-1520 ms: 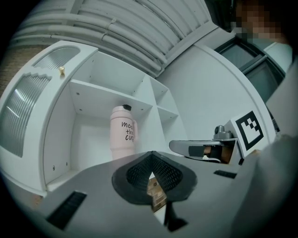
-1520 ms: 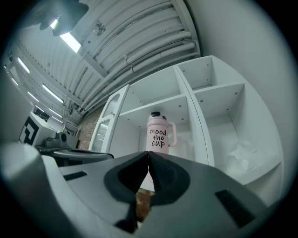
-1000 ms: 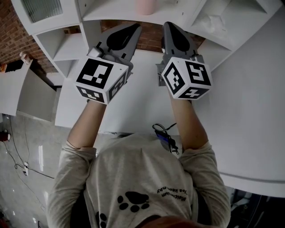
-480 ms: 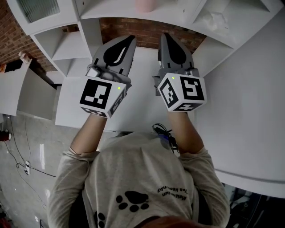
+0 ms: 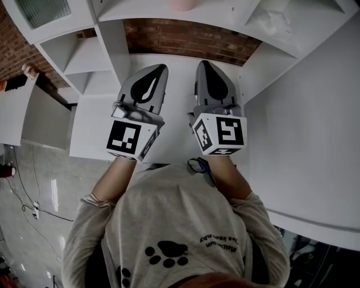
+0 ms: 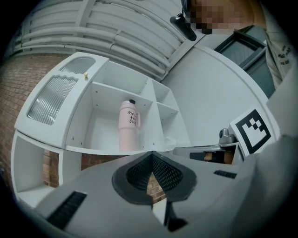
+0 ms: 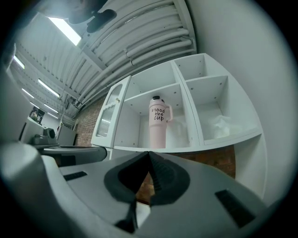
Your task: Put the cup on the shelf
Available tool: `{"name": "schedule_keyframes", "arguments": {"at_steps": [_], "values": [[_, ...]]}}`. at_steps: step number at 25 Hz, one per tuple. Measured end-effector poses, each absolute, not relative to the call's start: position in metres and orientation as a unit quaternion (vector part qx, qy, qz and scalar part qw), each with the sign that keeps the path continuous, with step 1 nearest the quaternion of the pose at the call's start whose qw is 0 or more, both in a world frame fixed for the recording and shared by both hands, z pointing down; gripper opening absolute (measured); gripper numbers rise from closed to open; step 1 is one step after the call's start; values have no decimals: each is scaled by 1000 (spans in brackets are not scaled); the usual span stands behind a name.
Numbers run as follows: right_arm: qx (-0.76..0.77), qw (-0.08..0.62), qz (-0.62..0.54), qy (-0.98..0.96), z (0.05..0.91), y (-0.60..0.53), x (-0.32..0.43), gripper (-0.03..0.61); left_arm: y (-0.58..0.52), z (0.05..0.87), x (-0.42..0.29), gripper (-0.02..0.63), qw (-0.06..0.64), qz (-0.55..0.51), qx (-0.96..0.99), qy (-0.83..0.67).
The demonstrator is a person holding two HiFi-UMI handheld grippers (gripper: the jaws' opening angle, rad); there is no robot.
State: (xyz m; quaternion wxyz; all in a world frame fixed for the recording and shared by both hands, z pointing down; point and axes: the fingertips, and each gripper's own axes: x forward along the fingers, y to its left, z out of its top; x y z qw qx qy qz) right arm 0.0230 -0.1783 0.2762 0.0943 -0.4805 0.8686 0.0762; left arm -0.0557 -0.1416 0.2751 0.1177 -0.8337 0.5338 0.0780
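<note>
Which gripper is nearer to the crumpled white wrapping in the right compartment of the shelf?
Right. The right gripper is just left of the crumpled white wrapping and out in front of the shelf. The left gripper is farther left, on the right gripper's other side.

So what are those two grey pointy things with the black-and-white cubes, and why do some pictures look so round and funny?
Those are two grabbing tools. A person holds one in each hand: the left gripper and the right gripper. The cubes with square markers are part of them. The picture from above comes from a camera on the person's head, looking down. The two round pictures come from a wide-angle camera riding on each gripper, looking along its jaws, and that lens bends everything. Both pairs of jaws are closed together with nothing between them. Ahead is a white shelf, and a pink cup stands upright in one of its open compartments. Beneath the grippers is a white counter.
</note>
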Motion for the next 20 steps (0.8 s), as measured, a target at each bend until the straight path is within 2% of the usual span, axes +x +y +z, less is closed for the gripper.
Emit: {"name": "schedule_keyframes", "arguments": {"at_steps": [20], "values": [[-499,43,49,864,362,-151,28,9,-130,366,-58,8,65,33,-827,557]]}}
